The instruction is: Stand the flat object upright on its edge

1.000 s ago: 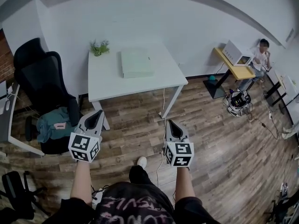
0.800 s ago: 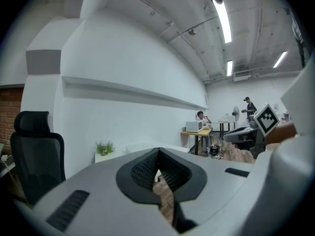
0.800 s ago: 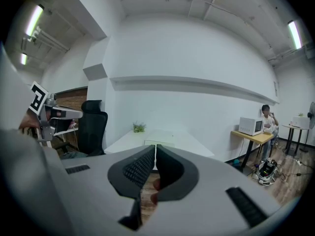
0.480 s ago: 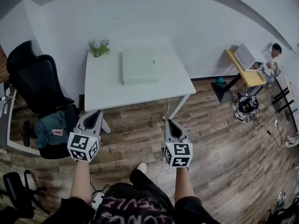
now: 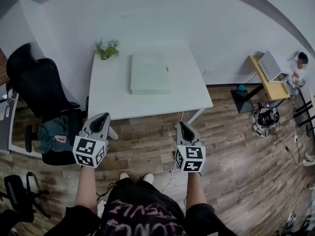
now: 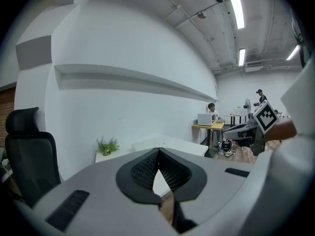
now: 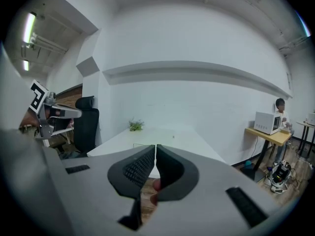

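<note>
- Looking steeply down from the head view, a person stands on a wood-plank floor [image 5: 236, 146] and faces a white worktop [image 5: 110, 100], holding 1 pair of tongs in each hand.
- The flat object [image 5: 150, 73] is a pale green slab. It lies flat on the worktop, around the middle and towards the back, near a small potted plant [image 5: 107, 48] at the back left corner.
- Compared with 1 second ago, the worktop now looks larger and closer, and its near edge sits just ahead of the tong tips. The person has walked towards it, carrying both hands forward.
- The slab has not shifted on the worktop in that time.
- The left tongs [image 5: 101, 119] are clenched with nothing between them. Their own view shows the ribbed pads meeting.
- The right tongs [image 5: 183, 128] are clenched and empty in the same way.
- Both pairs hang over the floor, short of the worktop edge and well apart from the slab.
- This looks like the approach only, and no work on the slab has begun. The tongs will probably need to reach over the worktop and open before an edge can be lifted.
- A black office chair [image 5: 37, 87] stands to the left, and a second person [image 5: 298, 65] sits far off at the right. Neither plays any part in the task.
</note>
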A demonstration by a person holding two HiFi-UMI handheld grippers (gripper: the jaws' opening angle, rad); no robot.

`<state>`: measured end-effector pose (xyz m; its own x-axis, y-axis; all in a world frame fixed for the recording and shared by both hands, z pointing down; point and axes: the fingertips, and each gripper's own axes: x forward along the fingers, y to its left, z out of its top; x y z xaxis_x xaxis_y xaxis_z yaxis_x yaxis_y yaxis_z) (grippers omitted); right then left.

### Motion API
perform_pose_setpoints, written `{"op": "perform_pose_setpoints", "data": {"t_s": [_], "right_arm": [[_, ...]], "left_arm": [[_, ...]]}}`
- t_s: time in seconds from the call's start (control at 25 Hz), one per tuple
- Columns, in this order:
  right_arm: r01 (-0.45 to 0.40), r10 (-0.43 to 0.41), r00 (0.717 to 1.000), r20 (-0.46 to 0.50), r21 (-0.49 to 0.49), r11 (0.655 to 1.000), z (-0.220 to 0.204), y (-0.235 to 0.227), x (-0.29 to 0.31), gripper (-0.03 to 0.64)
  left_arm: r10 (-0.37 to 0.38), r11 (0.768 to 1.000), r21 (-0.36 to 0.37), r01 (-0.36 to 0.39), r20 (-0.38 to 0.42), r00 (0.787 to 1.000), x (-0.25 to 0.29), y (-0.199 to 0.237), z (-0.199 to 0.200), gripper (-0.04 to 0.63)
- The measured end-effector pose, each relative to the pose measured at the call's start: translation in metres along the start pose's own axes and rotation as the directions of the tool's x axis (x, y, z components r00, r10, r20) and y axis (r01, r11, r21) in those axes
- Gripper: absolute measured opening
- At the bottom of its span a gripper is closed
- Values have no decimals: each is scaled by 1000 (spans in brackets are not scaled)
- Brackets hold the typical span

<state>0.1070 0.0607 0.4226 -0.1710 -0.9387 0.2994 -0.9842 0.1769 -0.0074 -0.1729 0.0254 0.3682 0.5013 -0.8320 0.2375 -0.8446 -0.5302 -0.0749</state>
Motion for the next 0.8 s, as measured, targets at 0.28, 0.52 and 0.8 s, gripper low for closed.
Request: {"op": "perform_pose_setpoints", "data": {"t_s": [0.28,0.52,0.8], "right_arm": [[-25,26,1000,11,-36,999,23,-4,36,28],[-4,6,999,34,-44,999,38,-16,58,28],[10,-9,1000,12,-94,995,45,-29,114,28]], "left_arm": [[21,1000,-15,-20,24,1000,27,21,12,14],[1,1000,-15,0,51,999,59,32,27,14],[-31,999,-24,32,31,999,119,55,26,15]]}}
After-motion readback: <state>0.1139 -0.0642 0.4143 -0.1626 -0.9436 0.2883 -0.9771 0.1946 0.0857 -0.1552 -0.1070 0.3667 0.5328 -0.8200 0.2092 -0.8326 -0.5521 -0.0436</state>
